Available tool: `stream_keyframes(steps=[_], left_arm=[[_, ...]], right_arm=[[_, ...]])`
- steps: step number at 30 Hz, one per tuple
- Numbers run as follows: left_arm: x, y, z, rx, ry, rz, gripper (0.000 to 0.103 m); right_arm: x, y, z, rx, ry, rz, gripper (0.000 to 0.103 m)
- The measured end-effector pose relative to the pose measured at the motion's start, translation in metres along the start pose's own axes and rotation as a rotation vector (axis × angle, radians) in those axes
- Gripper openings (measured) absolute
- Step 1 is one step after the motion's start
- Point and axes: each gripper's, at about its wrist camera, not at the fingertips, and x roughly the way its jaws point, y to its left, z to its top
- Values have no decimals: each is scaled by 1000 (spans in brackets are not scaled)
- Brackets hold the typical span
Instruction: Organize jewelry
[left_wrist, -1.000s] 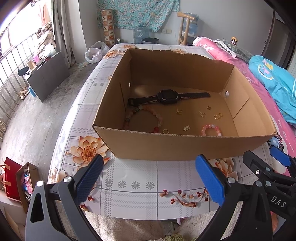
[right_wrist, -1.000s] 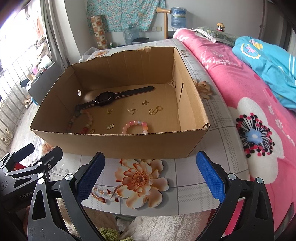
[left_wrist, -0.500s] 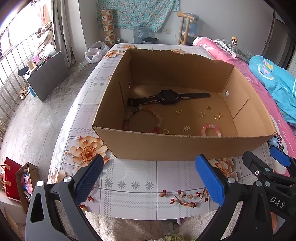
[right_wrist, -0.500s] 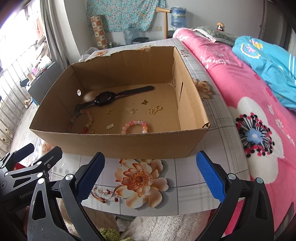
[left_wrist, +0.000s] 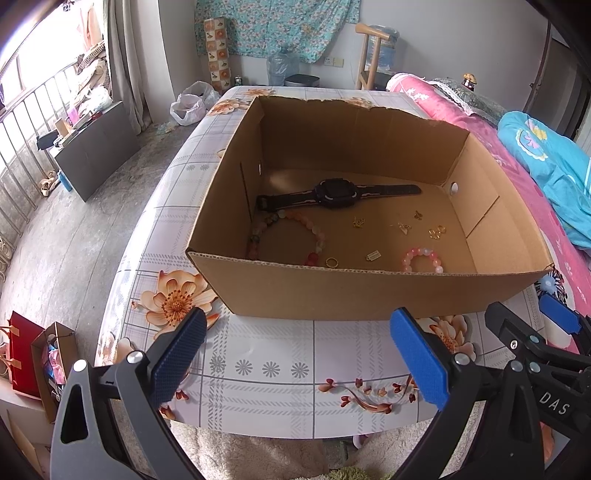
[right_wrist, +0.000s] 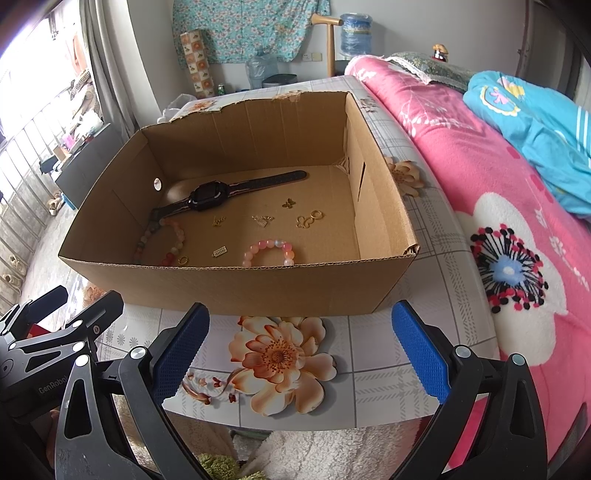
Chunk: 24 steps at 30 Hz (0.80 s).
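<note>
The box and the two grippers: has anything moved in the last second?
Nothing visibly changed. Both grippers, left and right, hang open over the near table edge, holding nothing. The watch, bracelets and small gold pieces lie in the box as before.

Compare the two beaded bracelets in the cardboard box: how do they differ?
The large multicoloured beaded bracelet forms a wide loop near the box's left wall, beside the black watch strap; the small pink beaded bracelet is a tight ring nearer the right. The large one mixes green, peach and red beads; the small one is pink and pale. Both lie flat on the cardboard box floor, untouched.
</note>
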Motion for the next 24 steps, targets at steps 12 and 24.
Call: stream_keyframes(steps=[12,24], left_arm=[[2,2,-1,-12,8,5,98],[4,2,0,-14,10,7,97]], right_arm=[[0,0,-1,2,1,2,95],[0,1,0,3,1,1,95]])
